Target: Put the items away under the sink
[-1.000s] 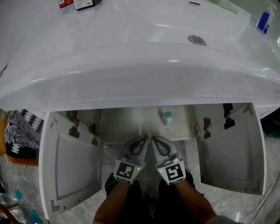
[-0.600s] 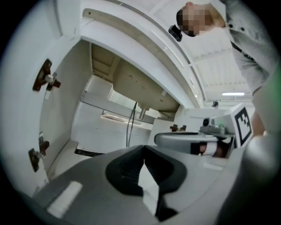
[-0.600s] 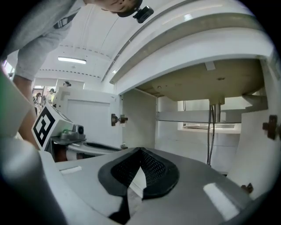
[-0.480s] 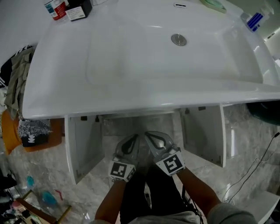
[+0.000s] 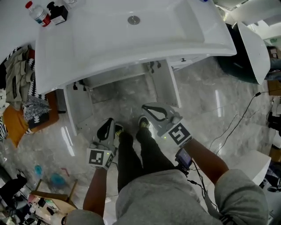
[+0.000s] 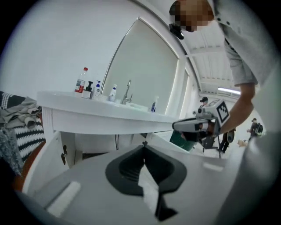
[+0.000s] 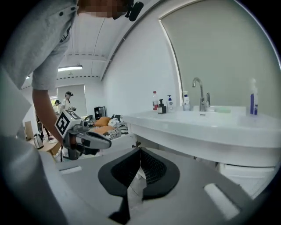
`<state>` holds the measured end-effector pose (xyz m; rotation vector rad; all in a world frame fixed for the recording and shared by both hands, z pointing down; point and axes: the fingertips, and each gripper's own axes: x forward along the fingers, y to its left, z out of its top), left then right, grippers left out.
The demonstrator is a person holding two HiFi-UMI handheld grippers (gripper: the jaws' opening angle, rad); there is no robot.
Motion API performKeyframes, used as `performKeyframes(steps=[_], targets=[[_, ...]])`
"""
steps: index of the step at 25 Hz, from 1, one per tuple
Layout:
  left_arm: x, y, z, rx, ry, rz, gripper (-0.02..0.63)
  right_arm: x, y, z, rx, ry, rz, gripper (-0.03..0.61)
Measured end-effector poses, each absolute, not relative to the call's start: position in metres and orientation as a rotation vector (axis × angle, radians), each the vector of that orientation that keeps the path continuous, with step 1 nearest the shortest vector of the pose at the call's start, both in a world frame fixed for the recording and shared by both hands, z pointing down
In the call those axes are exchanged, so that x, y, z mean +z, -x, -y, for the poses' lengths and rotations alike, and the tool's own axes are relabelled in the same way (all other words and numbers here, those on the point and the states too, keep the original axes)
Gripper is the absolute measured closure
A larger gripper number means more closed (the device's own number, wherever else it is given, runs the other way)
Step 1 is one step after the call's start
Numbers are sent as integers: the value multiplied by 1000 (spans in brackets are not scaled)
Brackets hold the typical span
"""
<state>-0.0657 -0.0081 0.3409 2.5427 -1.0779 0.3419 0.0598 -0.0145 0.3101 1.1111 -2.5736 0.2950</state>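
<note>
The white sink [image 5: 131, 39] tops a cabinet [image 5: 81, 112] whose two doors stand open; its inside is dim and I see no item in it. On the counter's left corner stand a red-capped bottle [image 5: 36, 13] and a black pump bottle [image 5: 57, 13]. My left gripper [image 5: 107, 127] hangs low in front of the left door, shut and empty. My right gripper [image 5: 147, 107] is higher, near the right door [image 5: 164, 85], also shut and empty. The left gripper view shows the bottles [image 6: 80, 81] and the faucet [image 6: 127, 90]; the right gripper view shows a blue-and-white bottle [image 7: 252, 99].
A pile of clothes [image 5: 17, 83] and an orange item [image 5: 13, 127] lie left of the cabinet. A toilet [image 5: 252, 48] stands at the right, and a cable [image 5: 237, 123] runs over the marble floor. My dark-trousered legs [image 5: 136, 154] are between the grippers. Clutter [image 5: 48, 180] lies at lower left.
The view has pulled back and up from the cabinet. Both grippers came away from the cabinet opening and spread apart, the left one dropping lower. Both stayed shut.
</note>
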Motion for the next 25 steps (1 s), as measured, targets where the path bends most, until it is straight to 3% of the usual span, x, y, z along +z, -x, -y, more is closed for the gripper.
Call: performKeyframes(steps=[7, 15, 25], targets=[[262, 52, -21, 323, -2581, 1069, 603, 234, -127, -16, 185, -1166, 2503, 583], [226, 32, -52, 339, -2647, 1125, 603, 279, -218, -56, 143, -1144, 2264, 583], [216, 46, -98, 270, -2631, 1140, 602, 300, -230, -120, -6, -1051, 2087, 583]])
